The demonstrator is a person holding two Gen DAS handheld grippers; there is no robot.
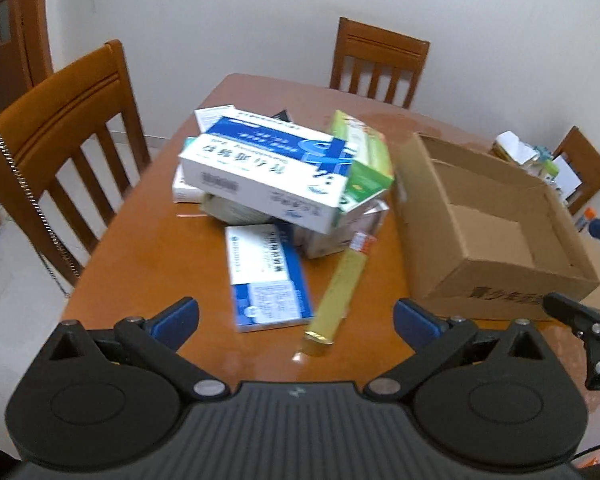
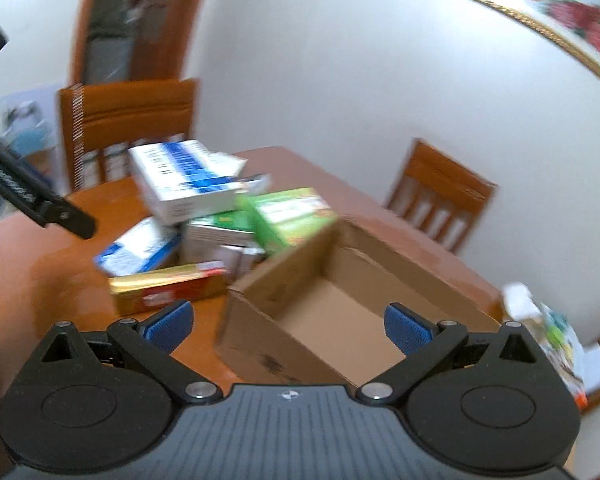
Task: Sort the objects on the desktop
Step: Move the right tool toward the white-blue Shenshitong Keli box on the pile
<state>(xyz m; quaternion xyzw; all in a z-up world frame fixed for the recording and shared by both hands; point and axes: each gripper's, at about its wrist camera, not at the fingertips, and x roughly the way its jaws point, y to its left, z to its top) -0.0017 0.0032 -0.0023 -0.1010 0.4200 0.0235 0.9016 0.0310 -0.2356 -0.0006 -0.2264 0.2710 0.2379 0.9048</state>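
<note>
A heap of boxes lies on the wooden table [image 1: 148, 248]: a large white-and-blue box [image 1: 268, 168] on top, a green box [image 1: 364, 156] leaning at its right, a flat blue-and-white box [image 1: 266, 276] in front, and a long gold box [image 1: 340, 292] angled toward me. An open, empty cardboard box [image 1: 488, 224] stands to the right. My left gripper [image 1: 296, 320] is open, hovering above the near end of the gold box and the flat box. In the right wrist view my right gripper [image 2: 288, 326] is open above the cardboard box [image 2: 340, 320], with the heap [image 2: 204, 216] to its left.
Wooden chairs [image 1: 60, 152] [image 1: 380, 64] stand at the table's left and far sides. Clutter [image 1: 532, 160] sits on a chair at the far right. The right gripper's black body [image 1: 588, 328] shows at the right edge of the left wrist view.
</note>
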